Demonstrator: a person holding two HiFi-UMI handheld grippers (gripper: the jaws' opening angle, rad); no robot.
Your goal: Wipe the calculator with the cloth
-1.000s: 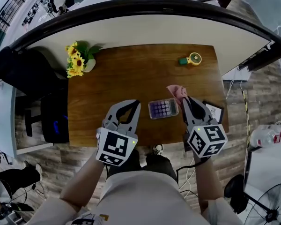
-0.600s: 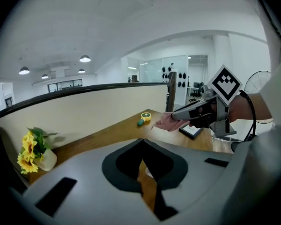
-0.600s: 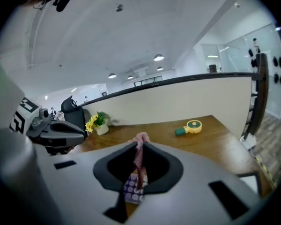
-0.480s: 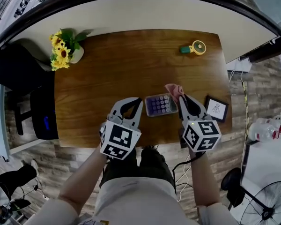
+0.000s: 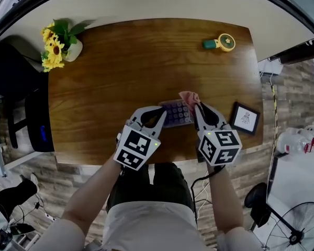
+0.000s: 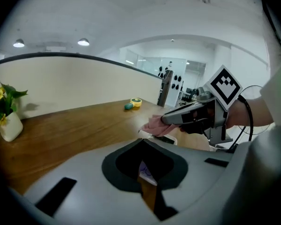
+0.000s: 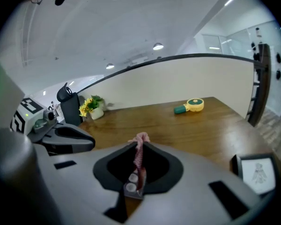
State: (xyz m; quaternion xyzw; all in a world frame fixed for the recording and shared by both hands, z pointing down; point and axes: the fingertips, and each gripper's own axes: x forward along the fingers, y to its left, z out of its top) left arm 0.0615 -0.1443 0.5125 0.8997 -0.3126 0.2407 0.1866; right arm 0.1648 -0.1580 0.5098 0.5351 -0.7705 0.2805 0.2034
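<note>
Now the small purple-keyed calculator (image 5: 177, 113) lies on the brown wooden surface (image 5: 120, 61), near its 6 o'clock edge. The left gripper (image 5: 161, 112), jaws together, meets its 9 o'clock side. The right gripper (image 5: 198, 107) pinches a crumpled pink cloth (image 5: 189, 97) at its 2 o'clock corner.

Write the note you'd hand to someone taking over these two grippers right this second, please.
Left gripper: jaws together, tips at the left end of the calculator; whether they press on it is unclear.
Right gripper: shut on the pink cloth, which bunches out past its tips by the calculator's right end.
Calculator: flat on the wooden table, between the two grippers.
Done: cloth is gripped and brought to the calculator.
Left to do: probably steady the calculator and drag the cloth across its keys; no wiping shows yet.
</note>
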